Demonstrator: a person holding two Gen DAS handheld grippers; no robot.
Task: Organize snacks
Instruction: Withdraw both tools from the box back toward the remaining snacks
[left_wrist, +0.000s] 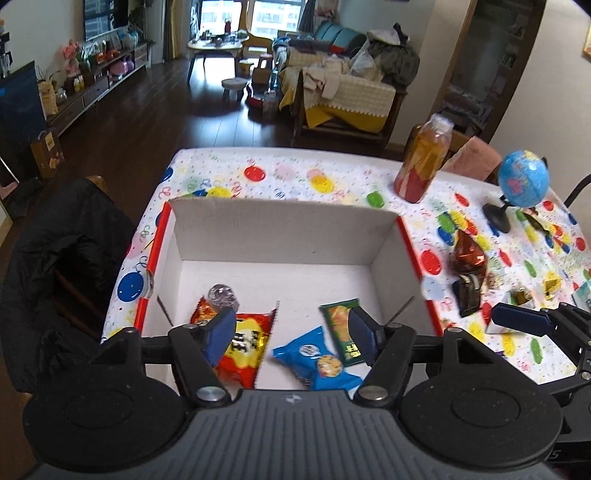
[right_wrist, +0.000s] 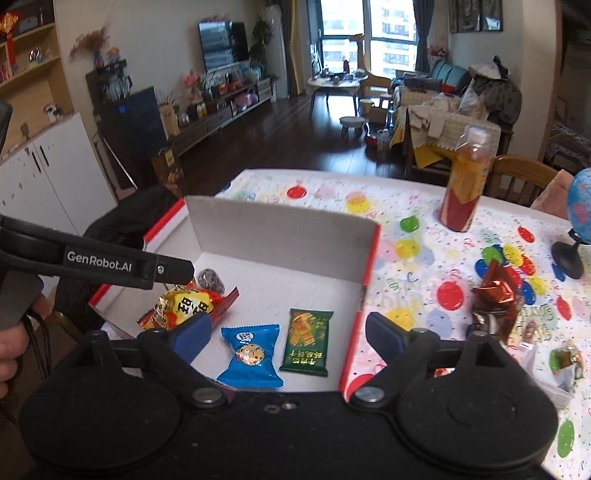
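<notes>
Inside the white box (left_wrist: 288, 236) on the worktop (left_wrist: 332, 177) lie four snacks, blue packet (right_wrist: 251, 356) included. Left hand-held gripper (left_wrist: 291, 332) and right hand-held gripper (right_wrist: 288, 332) both gape apart, empty.

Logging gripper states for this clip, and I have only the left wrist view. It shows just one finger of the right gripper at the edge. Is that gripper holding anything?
Observer: No. The right gripper is open, with nothing gripped between its fingers.
Operator: My own finger covers part of the green packet. Is it fully in the box?
Observer: Yes. The green packet lies flat on the floor of the box, entirely inside its walls.
Operator: Can you see who holds the left gripper?
Observer: Only a hand, at the picture's left edge by the handle of the left gripper.
</notes>
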